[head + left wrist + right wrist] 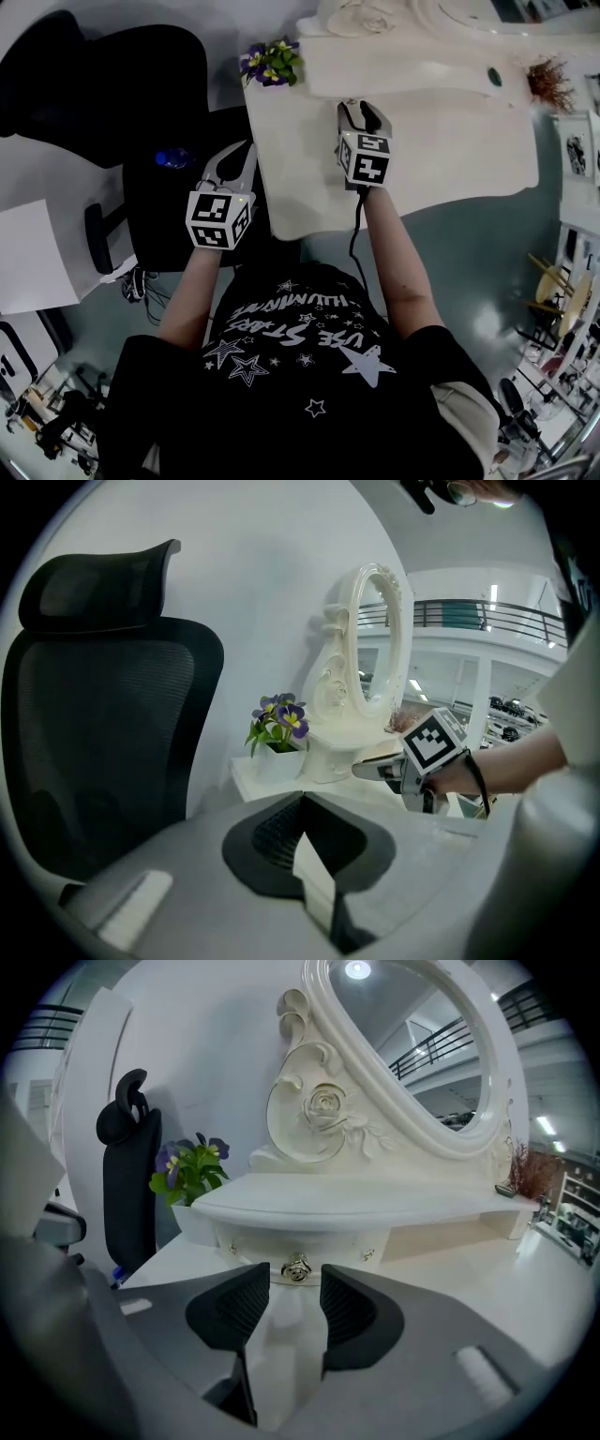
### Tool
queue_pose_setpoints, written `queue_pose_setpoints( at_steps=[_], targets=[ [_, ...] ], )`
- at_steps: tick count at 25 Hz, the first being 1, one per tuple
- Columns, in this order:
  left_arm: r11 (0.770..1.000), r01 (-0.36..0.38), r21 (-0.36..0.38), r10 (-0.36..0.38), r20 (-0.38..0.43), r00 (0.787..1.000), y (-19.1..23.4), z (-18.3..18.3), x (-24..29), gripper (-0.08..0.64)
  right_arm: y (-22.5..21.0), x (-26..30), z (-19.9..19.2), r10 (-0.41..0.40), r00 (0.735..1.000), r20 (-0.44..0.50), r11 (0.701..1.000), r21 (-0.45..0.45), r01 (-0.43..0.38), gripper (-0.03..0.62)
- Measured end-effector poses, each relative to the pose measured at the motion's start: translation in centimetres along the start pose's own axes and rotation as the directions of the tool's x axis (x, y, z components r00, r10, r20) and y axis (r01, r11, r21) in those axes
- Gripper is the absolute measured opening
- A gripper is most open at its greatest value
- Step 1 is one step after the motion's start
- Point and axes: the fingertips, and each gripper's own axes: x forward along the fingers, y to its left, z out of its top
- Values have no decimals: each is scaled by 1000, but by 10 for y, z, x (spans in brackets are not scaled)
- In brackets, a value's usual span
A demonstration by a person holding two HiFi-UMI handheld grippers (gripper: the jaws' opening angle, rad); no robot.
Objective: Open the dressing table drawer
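The white dressing table [441,159] carries a raised shelf with a small drawer [323,1242] under it, its front flush with the shelf. A metal knob [296,1268] sits at the drawer's middle. My right gripper [295,1286] is open, its pads level with the knob and a little short of it, nothing between them. In the head view the right gripper [362,109] points at the shelf's front. My left gripper [238,157] hovers off the table's left edge, over the chair. In its own view the left gripper [302,803] has its tips together and holds nothing.
A black office chair [103,714] stands left of the table. A pot of purple flowers [272,64] sits on the table's back left corner. The oval mirror [412,1044] rises behind the shelf. Dried sprigs [548,82] stand at the far right.
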Motion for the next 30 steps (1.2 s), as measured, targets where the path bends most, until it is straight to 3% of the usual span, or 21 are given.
queue_pose_setpoints(
  at_steps=[7,30],
  targets=[
    [1000,3,-9,-4,-12,1000,7,-5,3,3,-1,13,-3,-25,1000,-10,1000,-15,25,129],
    [1000,-15,-15,14,-22,1000,-25,-24,-21,3,1,-21,-30,-14,1000,-17,1000,-5,14,123]
  ],
)
